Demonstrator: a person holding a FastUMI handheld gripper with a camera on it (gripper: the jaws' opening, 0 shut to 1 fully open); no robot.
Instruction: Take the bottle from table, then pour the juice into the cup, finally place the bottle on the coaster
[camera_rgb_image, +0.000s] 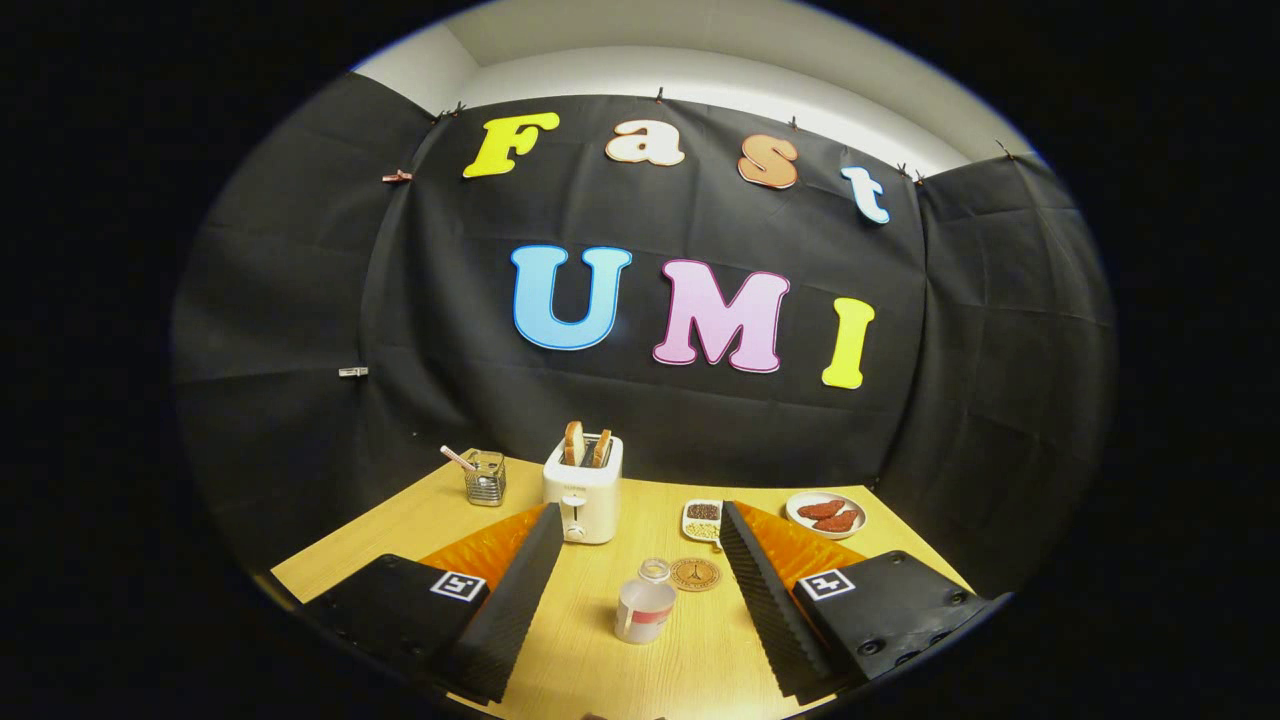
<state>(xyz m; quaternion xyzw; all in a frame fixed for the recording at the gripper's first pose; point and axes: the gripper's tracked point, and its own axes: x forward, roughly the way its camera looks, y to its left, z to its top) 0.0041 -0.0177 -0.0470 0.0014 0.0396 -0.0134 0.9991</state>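
Pale wood is forming the top of the table, and the hand-held gripper is hovering above it with its two ridged fingers spread wide apart, holding nothing. Between those fingers, touching neither, a small translucent bottle is standing upright on the wood; its mouth is showing no cap, and a red band is running round its lower part. Just beyond the bottle and slightly to its right, a round brown coaster is lying flat on the table, near the bottle but not under it.

Farther back, past the fingertips, a white toaster is standing with two slices of bread sticking up out of its slots. To the left of the toaster a clear glass cup is sitting near the table's far-left edge, with a thin stick or straw leaning out of it; whether it is holding any liquid cannot be told. To the right of the toaster a small rectangular white dish is carrying dark and pale grains, partly hidden by the right finger. Beyond that, near the far-right corner, a round white plate is holding two reddish pieces of food. Black cloth is hanging behind the table as the booth's wall.
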